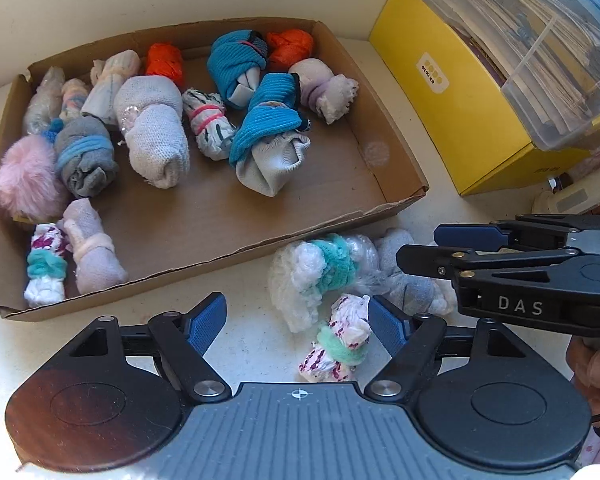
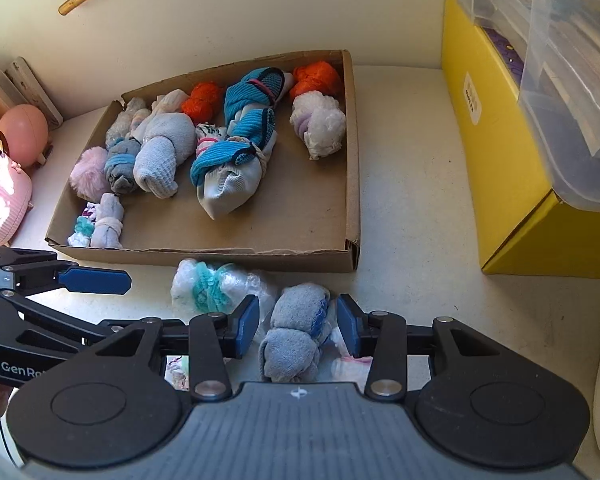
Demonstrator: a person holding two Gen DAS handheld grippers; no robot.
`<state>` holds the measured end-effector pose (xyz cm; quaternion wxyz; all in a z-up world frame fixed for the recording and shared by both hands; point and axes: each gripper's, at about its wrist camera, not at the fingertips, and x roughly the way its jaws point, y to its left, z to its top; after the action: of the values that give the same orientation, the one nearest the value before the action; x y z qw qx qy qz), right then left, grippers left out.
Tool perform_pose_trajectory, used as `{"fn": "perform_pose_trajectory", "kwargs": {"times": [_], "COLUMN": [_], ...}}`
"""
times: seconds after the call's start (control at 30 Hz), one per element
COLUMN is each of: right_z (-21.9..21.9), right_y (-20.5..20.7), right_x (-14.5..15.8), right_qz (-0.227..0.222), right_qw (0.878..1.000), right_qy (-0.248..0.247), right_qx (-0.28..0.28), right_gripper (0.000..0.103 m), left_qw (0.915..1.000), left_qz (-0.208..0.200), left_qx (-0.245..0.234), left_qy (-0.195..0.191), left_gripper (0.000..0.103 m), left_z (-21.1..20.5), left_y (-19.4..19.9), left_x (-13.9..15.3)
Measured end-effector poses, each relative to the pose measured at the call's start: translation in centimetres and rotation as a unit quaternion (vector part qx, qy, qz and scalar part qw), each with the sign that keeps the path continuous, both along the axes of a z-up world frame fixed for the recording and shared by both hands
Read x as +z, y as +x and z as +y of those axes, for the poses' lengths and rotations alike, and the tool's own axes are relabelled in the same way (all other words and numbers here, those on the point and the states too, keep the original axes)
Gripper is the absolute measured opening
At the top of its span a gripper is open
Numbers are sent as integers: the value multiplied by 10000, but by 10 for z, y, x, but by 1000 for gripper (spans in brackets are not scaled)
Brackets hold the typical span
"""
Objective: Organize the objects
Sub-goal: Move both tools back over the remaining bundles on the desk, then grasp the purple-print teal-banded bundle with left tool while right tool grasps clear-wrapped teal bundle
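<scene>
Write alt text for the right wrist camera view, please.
The open right gripper straddles a grey rolled sock on the white table, before a cardboard tray of rolled socks. The left gripper enters from the left.

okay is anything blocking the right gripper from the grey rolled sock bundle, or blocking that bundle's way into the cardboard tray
Nothing visible blocks the grasp: the open right gripper already straddles the grey rolled sock bundle. Toward the shallow cardboard tray, only its low front wall stands between; a white fluffy bundle with a teal band lies left of that path.
</scene>
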<state>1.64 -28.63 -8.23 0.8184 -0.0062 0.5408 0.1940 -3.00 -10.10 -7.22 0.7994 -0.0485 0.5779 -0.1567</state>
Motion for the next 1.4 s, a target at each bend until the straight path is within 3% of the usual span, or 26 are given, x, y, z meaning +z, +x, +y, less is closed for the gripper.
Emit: {"fn": "perform_pose_trajectory", "kwargs": {"times": [0.2, 0.33, 0.47, 0.63, 0.77, 0.83, 1.0, 1.27, 1.33, 1.4], "right_z": [-3, -19, -45, -72, -61, -45, -2, 39, 40, 41], "right_y": [6, -5, -13, -15, -6, 1, 17, 27, 28, 28], "right_x": [-17, -17, -20, -18, -4, 1, -10, -28, -31, -33], "right_qz": [218, 267, 384, 430, 197, 191, 308, 230, 270, 319], "right_qw": [9993, 9985, 9981, 9977, 9993, 9996, 9956, 9875, 9860, 9852], "right_qy": [-168, -338, -439, -516, -310, 35, 601, 438, 409, 364], "right_qx": [268, 332, 191, 13, 74, 199, 652, 1500, 1595, 1647], "right_gripper": [38, 38, 38, 41, 47, 57, 58, 54, 38, 36], "left_qw": [9990, 9976, 9957, 9930, 9933, 9937, 9918, 9843, 9836, 9842], "left_qz": [443, 626, 448, 408, 299, 271, -140, -444, -459, -414], "left_qx": [10, -283, -744, -1032, -956, -881, -1017, -1463, -1506, -1504], "left_qy": [-96, 4, 322, 397, 570, 634, 764, 885, 883, 835], "left_gripper": [80, 79, 81, 81, 83, 83, 82, 63, 56, 52], "left_z": [-9, -26, -50, -65, -64, -63, -60, -61, -59, -56], "left_y": [1, -14, -31, -45, -41, -39, -40, -53, -54, -53], "left_x": [-21, -31, -33, -32, -32, -33, -33, -37, -36, -35]}}
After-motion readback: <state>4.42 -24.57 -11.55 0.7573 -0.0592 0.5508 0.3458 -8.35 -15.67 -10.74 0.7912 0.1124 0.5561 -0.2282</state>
